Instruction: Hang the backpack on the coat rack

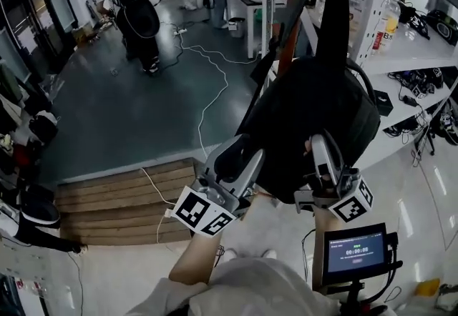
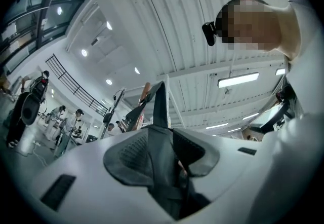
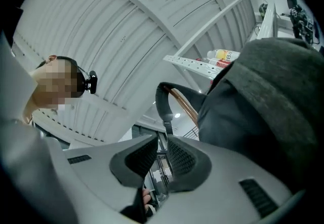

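Two grippers hold the bag from below; our left gripper [image 2: 161,139] is squeezed tight on a dark strap [image 2: 160,104]; our right gripper [image 3: 163,143] is almost closed and pinches a thin strap [image 3: 165,127]; the backpack [image 1: 315,111] rests against the coat rack [image 1: 291,18] pole; we think we should lift both sides evenly so the top loop catches; both arms reach up, jaws pointing at the ceiling.

The black fabric backpack [image 1: 315,121] hangs before the brown wooden pole [image 1: 292,7], left of white metal shelving [image 1: 379,0], with the left tool [image 1: 232,164] and right tool [image 1: 322,154] at its near edge.
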Tool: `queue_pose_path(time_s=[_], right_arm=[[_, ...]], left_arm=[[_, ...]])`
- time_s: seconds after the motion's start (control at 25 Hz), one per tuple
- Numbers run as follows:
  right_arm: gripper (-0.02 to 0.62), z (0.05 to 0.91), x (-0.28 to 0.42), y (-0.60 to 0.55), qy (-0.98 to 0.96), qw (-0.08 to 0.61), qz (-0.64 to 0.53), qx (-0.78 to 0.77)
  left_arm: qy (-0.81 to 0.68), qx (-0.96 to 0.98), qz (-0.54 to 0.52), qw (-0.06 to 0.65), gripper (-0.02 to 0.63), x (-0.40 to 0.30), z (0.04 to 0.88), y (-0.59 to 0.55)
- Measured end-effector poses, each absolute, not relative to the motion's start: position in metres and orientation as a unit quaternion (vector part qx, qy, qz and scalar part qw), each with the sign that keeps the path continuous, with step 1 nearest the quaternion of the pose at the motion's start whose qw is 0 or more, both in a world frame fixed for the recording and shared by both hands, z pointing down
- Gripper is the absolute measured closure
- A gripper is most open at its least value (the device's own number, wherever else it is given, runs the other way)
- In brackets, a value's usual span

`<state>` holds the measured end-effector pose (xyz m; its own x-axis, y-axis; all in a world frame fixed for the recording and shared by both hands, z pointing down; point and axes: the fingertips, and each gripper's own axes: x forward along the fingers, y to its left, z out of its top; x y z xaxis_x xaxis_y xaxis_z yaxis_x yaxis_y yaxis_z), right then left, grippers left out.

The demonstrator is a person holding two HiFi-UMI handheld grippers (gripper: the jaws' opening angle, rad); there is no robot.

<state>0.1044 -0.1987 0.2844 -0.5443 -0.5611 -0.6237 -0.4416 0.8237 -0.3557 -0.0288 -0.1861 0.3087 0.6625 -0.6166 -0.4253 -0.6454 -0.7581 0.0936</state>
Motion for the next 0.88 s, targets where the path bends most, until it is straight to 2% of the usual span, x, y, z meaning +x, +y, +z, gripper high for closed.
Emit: queue_pose_path(time_s=[0.16, 0.36, 0.88], right_arm=[[0.543, 0.317, 0.101, -0.207, 0.879, 0.351, -0.124, -0.298], [0.543, 0.349, 0.087, -0.207, 0.886, 0.322, -0.16, -0.293], [0.543, 0.365, 0.072, -0.198, 0.886, 0.314, -0.182, -0.288]], left_arm=[[0.36, -0.913, 0.189, 0.018, 0.464, -0.035, 0.336, -0.189], [0.352, -0.914, 0.199, -0.029, 0.465, -0.039, 0.357, -0.19], [0.333, -0.921, 0.191, -0.07, 0.465, -0.036, 0.391, -0.17]])
